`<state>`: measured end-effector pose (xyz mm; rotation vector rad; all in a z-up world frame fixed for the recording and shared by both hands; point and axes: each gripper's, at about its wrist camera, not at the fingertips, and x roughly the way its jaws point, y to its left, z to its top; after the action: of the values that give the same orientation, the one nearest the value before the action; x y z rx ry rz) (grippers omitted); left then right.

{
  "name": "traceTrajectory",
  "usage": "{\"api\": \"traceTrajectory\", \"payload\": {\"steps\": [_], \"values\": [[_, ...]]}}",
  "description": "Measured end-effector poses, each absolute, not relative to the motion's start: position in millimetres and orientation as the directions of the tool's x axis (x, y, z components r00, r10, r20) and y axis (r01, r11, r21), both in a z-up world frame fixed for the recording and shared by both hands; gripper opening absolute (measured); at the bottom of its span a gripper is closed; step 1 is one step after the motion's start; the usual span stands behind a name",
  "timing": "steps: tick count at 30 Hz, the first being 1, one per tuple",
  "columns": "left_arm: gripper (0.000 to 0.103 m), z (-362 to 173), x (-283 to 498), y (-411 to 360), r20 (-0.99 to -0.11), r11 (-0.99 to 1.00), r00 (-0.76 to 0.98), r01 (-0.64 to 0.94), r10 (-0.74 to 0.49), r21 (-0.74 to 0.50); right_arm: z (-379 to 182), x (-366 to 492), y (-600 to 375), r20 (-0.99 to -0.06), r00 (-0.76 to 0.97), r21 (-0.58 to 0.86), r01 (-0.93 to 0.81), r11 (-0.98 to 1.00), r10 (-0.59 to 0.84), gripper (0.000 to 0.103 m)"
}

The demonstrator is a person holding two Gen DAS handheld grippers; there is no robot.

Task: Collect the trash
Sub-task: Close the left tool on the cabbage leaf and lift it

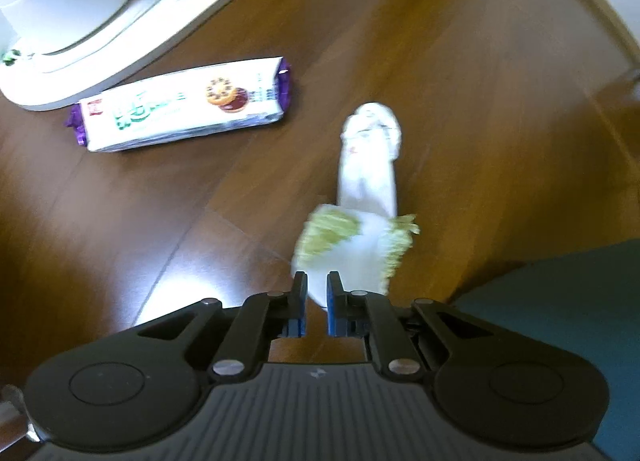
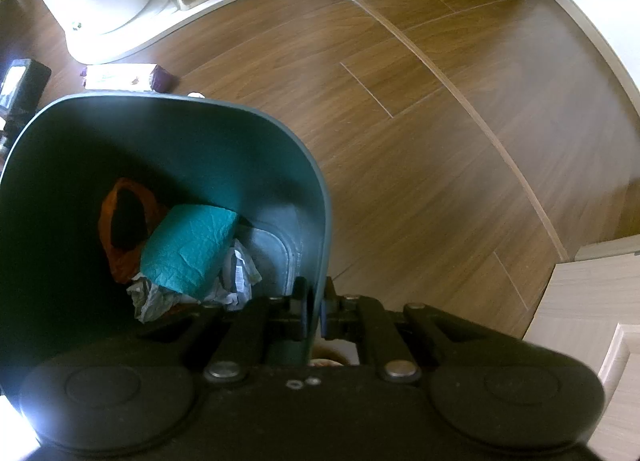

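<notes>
Left wrist: left tool pinched on crinkly white wrapper with green-striped ends, hanging over glossy wood floor. Biscuit packet lies flat near white base. Right tool clamps smooth teal bin rim; crumpled trash inside.

in the left wrist view the left tongs sit at 6 o'clock, closed on the near end of a wrapper that trails toward 12 o'clock above the floor. a biscuit packet lies on the floor at 10 o'clock, just beside the toilet base behind it. in the right wrist view the right tongs straddle the bin wall at 6 o'clock; crumpled paper lies in the bin.
</notes>
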<state>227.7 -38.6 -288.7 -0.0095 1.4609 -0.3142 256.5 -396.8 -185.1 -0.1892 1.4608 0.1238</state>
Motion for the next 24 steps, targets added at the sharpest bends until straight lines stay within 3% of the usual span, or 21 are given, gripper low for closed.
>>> {"api": "traceTrajectory", "payload": {"steps": [2, 3, 4, 6, 11, 17, 24], "values": [[0.026, -286.1, 225.1, -42.2, -0.969, 0.952, 0.090, 0.229, -0.228, -0.203, -185.3, 256.6, -396.8, -0.994, 0.106, -0.052, -0.201, 0.978, -0.031, 0.005], [0.045, -285.8, 224.0, -44.4, -0.967, 0.948, 0.100, 0.245, -0.234, -0.203, -185.3, 256.4, -396.8, -0.994, 0.106, -0.051, -0.202, 0.978, -0.030, 0.005], [0.073, -286.4, 223.1, -46.9, -0.965, 0.944, 0.110, 0.258, -0.240, -0.205, -185.2, 256.2, -397.0, -0.994, 0.106, -0.050, -0.201, 0.978, -0.029, 0.005], [0.088, -286.4, 221.9, -51.1, -0.959, 0.939, 0.130, 0.272, -0.253, -0.211, -185.1, 255.9, -396.3, -0.994, 0.107, -0.052, -0.201, 0.978, -0.031, 0.005], [0.088, -309.1, 224.7, -69.0, -0.961, 0.915, 0.060, 0.325, -0.271, -0.237, -185.4, 255.8, -395.3, -0.994, 0.105, -0.052, -0.204, 0.977, -0.031, 0.005], [0.088, -342.6, 226.8, -83.3, -0.983, 0.909, 0.044, 0.391, -0.176, -0.146, -186.0, 256.5, -393.4, -0.994, 0.101, -0.053, -0.214, 0.975, -0.032, 0.005], [0.088, -365.9, 235.3, -76.3, -0.991, 0.931, 0.020, 0.343, -0.136, -0.121, -186.9, 256.3, -393.1, -0.995, 0.100, -0.051, -0.217, 0.975, -0.030, 0.005]]}}
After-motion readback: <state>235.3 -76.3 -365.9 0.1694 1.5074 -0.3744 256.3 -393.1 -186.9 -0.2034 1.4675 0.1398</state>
